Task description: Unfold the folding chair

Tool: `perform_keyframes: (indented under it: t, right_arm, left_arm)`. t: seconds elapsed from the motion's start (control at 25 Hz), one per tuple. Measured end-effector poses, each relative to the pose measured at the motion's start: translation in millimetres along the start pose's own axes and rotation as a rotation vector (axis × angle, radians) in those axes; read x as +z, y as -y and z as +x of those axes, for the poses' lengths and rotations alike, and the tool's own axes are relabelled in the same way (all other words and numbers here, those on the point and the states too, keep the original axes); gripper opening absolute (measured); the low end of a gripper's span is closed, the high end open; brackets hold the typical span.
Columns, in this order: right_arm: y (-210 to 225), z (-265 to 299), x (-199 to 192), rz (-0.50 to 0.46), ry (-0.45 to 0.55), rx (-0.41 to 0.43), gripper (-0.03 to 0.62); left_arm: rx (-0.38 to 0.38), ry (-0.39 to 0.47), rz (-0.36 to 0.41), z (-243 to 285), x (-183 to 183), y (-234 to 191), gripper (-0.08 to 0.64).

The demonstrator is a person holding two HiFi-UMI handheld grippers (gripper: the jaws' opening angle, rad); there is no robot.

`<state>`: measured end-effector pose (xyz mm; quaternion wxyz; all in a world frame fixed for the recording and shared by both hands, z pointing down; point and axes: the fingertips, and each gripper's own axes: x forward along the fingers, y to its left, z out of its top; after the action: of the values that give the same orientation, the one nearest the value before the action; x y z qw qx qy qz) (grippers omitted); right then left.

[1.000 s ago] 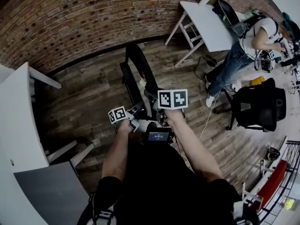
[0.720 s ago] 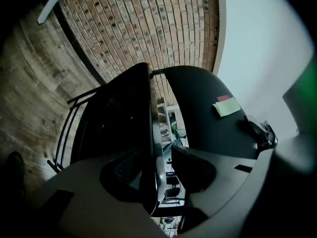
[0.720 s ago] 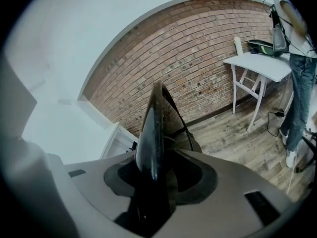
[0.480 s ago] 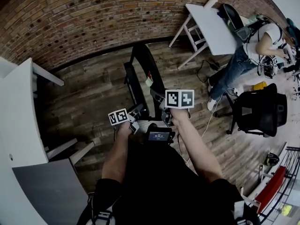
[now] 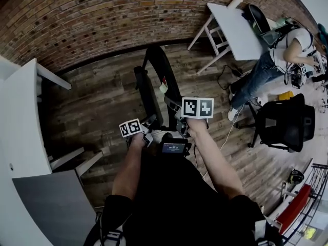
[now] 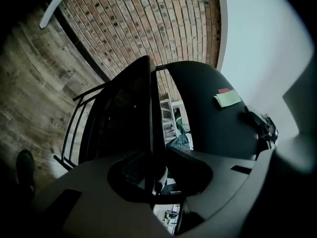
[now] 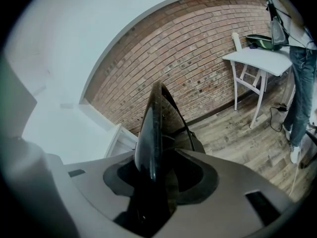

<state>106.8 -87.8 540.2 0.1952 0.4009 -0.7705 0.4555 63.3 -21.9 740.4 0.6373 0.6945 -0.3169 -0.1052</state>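
Black folding chair (image 5: 146, 94) upright on the wood-plank floor (image 5: 97, 111), still folded thin, just ahead of the person's knees and in front of the brick wall (image 5: 102, 19). Seat panel and backrest standing close together, with only a narrow slit between them in the left gripper view. Green note (image 6: 227, 98) with a red strip above it stuck on the backrest.

Left hand-held gripper (image 5: 149, 121) at the chair's near edge, on its left side. Jaws just closed further, now clamped on the thin edge of the seat panel (image 6: 124, 113), which runs straight into the gap between them (image 6: 157, 175).

Right hand-held gripper (image 5: 177, 118) just beside it, at the backrest side of the chair, tilted downward. Jaws just eased a little wider, yet standing on the thick, glossy, curved edge of the chair (image 7: 153, 118), which fills the space between them (image 7: 158, 177).

Both forearms stretched forward, the two marker cubes near one another above the chair's near end.

Off to the right, well apart from the chair: a white table (image 5: 233, 27), a seated person (image 5: 277, 55) in jeans, and a black office chair (image 5: 284, 119). More white furniture (image 5: 20, 127) along the left edge.
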Motion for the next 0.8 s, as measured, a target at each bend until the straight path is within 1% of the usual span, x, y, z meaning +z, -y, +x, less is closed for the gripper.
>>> perform_keyframes:
  t: [0.12,0.24,0.4,0.6,0.72,0.8]
  right_arm:
    - [4.7,-2.8,0.5,0.002,0.001,0.007,0.164]
    - [8.6,-4.5,2.7,0.006,0.008,0.009,0.165]
    - [12.8,-6.4,3.6,0.014,0.011,0.009,0.166]
    - [18.9,-8.3,4.7,0.024,0.010,0.024,0.166]
    - [29.7,-12.2,7.4,0.042,0.011,0.041,0.167]
    - [40.2,-14.9,9.4,0.054,0.013,0.054,0.167]
  left_arm:
    - [0.012,-0.001,0.003,2.7,-2.9,1.0,0.106]
    - [0.000,-0.015,0.007,5.2,-2.9,2.9,0.107]
    - [-0.036,-0.001,-0.038,4.5,-1.9,3.8,0.106]
    - [-0.064,0.019,-0.061,4.2,-0.9,1.8,0.098]
    - [-0.055,0.034,-0.067,-1.4,0.4,-2.3,0.100]
    - [-0.019,0.053,-0.053,-9.5,2.5,-9.2,0.101]
